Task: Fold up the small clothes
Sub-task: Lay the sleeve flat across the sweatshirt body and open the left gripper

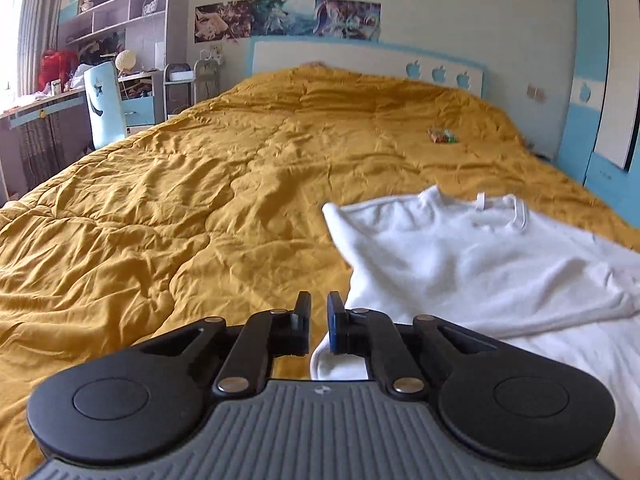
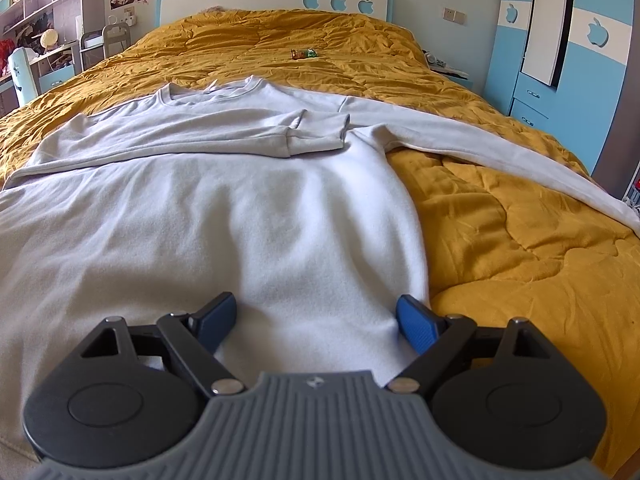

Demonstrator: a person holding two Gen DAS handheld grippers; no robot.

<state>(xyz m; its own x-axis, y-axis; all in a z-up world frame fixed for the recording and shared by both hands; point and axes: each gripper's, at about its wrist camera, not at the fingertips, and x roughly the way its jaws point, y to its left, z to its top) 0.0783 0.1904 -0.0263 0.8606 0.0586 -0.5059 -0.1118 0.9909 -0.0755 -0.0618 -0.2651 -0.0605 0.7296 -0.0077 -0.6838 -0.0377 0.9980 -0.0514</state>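
A white long-sleeved sweatshirt (image 2: pixel 248 208) lies flat on the yellow quilt (image 2: pixel 520 248), collar toward the headboard. Its left sleeve (image 2: pixel 192 136) is folded across the chest; the right sleeve (image 2: pixel 480 136) stretches out to the right. My right gripper (image 2: pixel 316 320) is open, low over the hem near the shirt's right edge. In the left wrist view my left gripper (image 1: pixel 319 312) is nearly shut with a narrow gap; the shirt's left edge (image 1: pixel 336 360) lies just under and right of its fingers. I cannot tell whether it pinches the cloth. The shirt's body (image 1: pixel 480 264) spreads to the right.
A small colourful wrapper (image 2: pixel 304 53) lies on the quilt near the headboard (image 2: pixel 272 0). A desk, shelves and a light blue chair (image 1: pixel 106 104) stand left of the bed. A blue and white wardrobe (image 2: pixel 560 40) stands at the right.
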